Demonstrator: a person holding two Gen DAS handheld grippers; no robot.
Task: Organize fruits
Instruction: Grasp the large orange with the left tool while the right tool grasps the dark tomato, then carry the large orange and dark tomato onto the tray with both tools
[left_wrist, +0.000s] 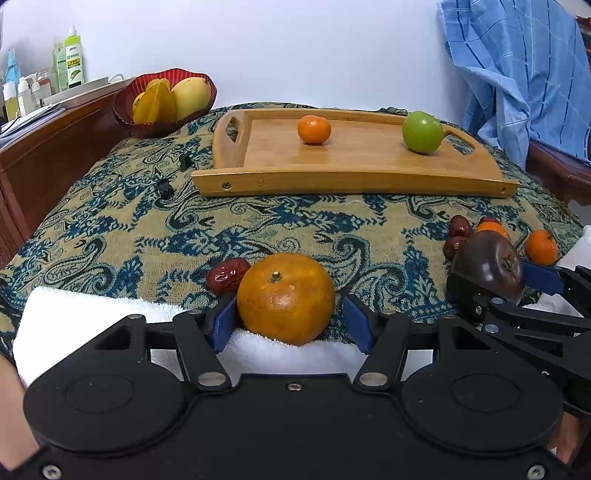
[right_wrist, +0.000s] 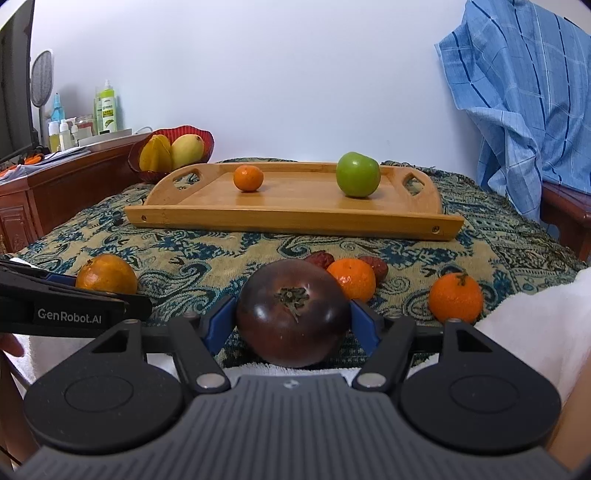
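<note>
The left gripper (left_wrist: 291, 321) brackets a large round orange tangerine (left_wrist: 286, 298), its right pad visibly clear. The right gripper (right_wrist: 293, 321) clamps a dark purple tomato (right_wrist: 293, 318). The bamboo tray (right_wrist: 295, 218) lies straight ahead of both.

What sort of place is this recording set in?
Probably a home room: a paisley-patterned cloth covers the surface, toiletry bottles stand on a carved wooden cabinet, and blue striped fabric hangs over furniture.

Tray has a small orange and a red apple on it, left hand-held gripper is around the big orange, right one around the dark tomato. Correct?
One thing is off: the apple on the wooden tray is green, not red, as the right wrist view shows. The rest stands: the small orange is on the tray, the left hand-held gripper is around the big orange, and the right hand-held gripper is around the dark tomato.
</note>
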